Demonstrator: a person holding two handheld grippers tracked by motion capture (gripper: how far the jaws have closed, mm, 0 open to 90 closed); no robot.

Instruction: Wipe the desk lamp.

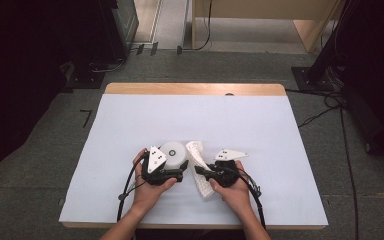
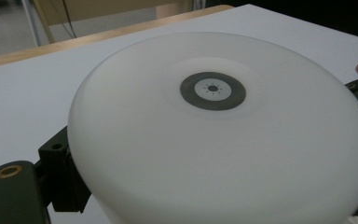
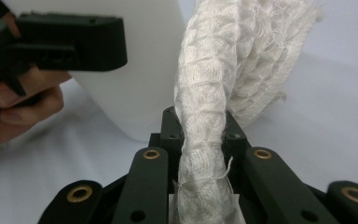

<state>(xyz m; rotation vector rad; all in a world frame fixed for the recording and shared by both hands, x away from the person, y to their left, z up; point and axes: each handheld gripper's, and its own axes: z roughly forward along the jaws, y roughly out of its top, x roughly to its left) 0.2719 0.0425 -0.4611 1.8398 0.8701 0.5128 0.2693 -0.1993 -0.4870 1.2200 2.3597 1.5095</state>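
A: What is the round white thing?
B: A white dome-shaped lamp (image 1: 173, 152) with a dark ring and sun symbol on top, tilted, at the near middle of the desk (image 1: 130, 120).
A: And beside it?
B: A white quilted cloth (image 1: 198, 162), bunched into a strip, standing upright just right of it.

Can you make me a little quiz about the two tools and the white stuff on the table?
1. True or false: the right tool is shut on the white cloth.
2. What round thing does the left tool hold?
A. a red ball
B. a white dome lamp
C. a green cup
3. What colour is the sheet on the table?

Key: 1 true; 2 B; 3 white.
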